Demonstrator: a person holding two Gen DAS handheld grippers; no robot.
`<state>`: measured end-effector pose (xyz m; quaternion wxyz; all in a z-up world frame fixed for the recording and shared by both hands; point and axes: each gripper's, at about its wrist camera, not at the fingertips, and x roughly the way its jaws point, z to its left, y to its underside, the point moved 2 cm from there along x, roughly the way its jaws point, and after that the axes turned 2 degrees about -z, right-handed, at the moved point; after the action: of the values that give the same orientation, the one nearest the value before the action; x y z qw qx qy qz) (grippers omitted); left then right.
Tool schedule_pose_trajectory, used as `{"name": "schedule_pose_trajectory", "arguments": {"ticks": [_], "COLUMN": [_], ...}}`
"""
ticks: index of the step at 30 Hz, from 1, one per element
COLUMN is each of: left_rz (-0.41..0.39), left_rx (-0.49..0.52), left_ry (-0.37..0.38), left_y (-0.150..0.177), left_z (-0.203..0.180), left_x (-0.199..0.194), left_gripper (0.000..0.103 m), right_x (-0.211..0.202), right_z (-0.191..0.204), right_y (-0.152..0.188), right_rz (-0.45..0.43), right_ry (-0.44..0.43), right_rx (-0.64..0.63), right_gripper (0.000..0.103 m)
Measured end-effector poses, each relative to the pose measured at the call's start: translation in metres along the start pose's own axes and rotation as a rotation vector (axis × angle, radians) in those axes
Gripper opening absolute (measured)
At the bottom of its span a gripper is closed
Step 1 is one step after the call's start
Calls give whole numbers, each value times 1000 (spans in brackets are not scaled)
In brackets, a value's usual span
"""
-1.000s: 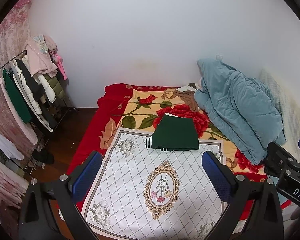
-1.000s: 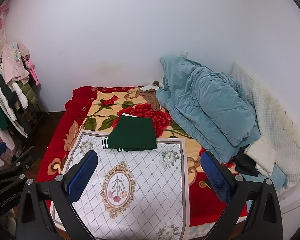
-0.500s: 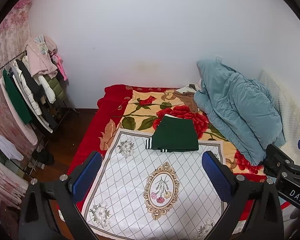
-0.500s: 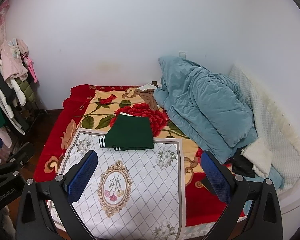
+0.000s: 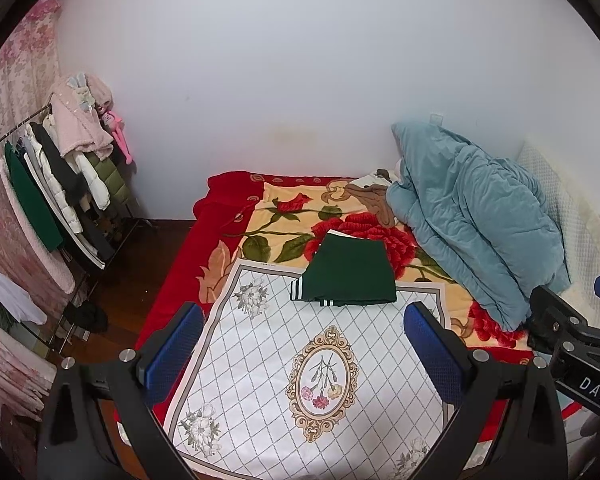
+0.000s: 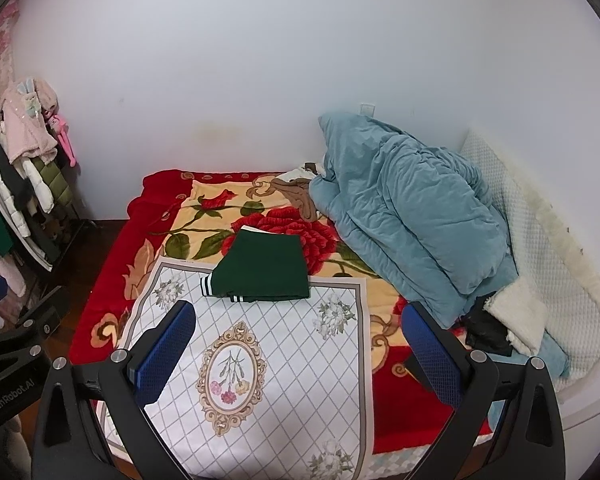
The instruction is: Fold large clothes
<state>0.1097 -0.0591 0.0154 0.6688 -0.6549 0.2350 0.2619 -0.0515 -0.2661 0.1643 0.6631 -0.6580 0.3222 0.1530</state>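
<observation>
We hold the left gripper (image 5: 304,346) and right gripper (image 6: 298,342) with fingers released, grasping nothing. The folded dark-green garment with white-striped cuffs (image 5: 350,274) lies at 12 o'clock on the white diamond-patterned floral sheet (image 5: 300,380).

Your left hand-held gripper (image 5: 304,354) has a matte black frame that splits into two angled arms, each ending in a blue finger pad (image 5: 171,350) with a fine mesh texture. Round silver screws (image 5: 126,355) sit on the knuckles of both arms. Your right hand-held gripper (image 6: 296,354) is built the same way: black arms, blue textured pads (image 6: 430,354), silver screws (image 6: 478,355) at the joints. Seen from the opposite camera, each body carries white lettering: "DAS" on the right one, "GenRobot.AI" on the left.
</observation>
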Motion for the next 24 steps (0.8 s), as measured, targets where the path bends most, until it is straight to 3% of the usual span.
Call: {"name": "schedule_pose_trajectory", "arguments": {"ticks": [24], "left_rz": [-31], "left_rx": [7], "left_ry": [1], "left_y": [-6], "left_z": [4], "left_x": [-5], "left_gripper": [103], "right_x": [-4], "right_z": [-3], "right_y": [1], "right_rz": [0], "right_ry": [-1], "right_rx": [11], "right_gripper": [103]}}
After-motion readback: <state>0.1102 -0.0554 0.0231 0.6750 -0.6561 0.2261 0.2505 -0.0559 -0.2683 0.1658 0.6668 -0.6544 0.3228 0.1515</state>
